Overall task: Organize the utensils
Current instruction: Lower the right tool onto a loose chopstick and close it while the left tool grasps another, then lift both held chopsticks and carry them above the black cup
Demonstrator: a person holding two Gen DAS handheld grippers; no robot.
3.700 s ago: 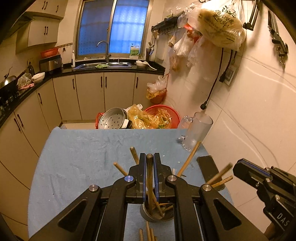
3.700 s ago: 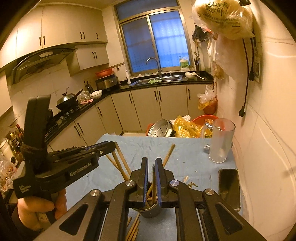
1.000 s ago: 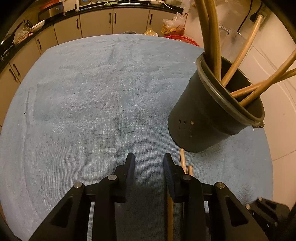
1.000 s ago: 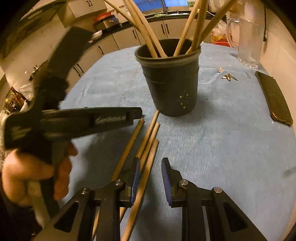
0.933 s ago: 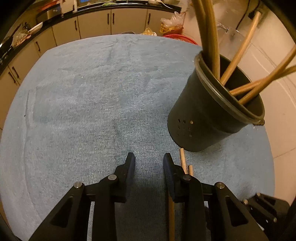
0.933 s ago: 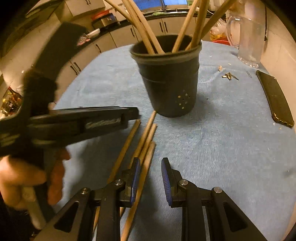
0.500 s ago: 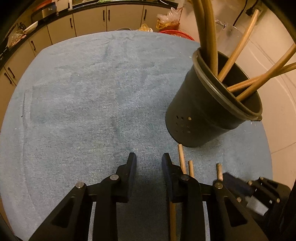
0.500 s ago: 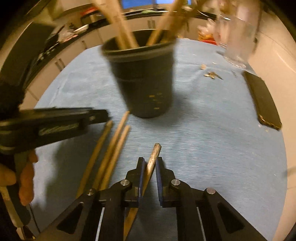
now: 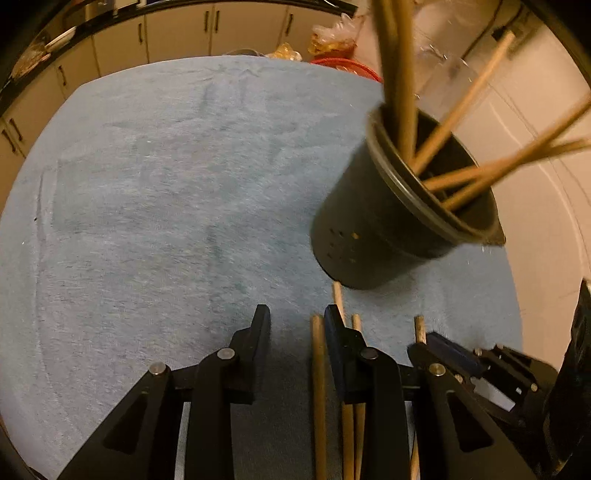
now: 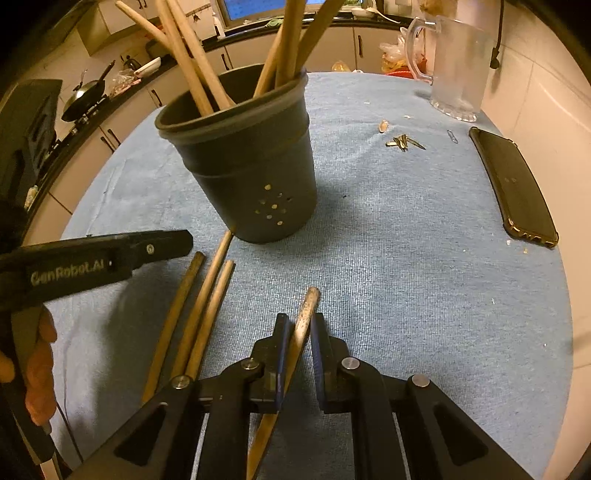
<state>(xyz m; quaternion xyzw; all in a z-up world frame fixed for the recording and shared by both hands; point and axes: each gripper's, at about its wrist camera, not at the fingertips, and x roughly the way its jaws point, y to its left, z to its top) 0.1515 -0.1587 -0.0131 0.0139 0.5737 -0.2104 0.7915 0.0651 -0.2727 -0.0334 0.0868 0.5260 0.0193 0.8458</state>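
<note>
holder (image 10: 255, 166): dark grey-black; small cluster of pale round holes low on its side
chopsticks (image 10: 207, 306): tan, light-brown wood; the clamped one (image 10: 304, 317) greyer and speckled at its tip
table (image 10: 406, 277): covered in pale blue towelling
right claw (image 10: 297, 332): black; blue pads
left claw (image 9: 295, 328): black
phone (image 10: 513, 188): glossy black
jug (image 10: 456, 66): clear glass
cabinets (image 9: 177, 33): cream; dark handles

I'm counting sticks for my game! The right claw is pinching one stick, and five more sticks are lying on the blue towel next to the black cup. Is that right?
Almost. The right claw is pinching one stick, but only three more sticks lie on the blue towel by the black cup, not five. The right wrist view shows them side by side.
</note>
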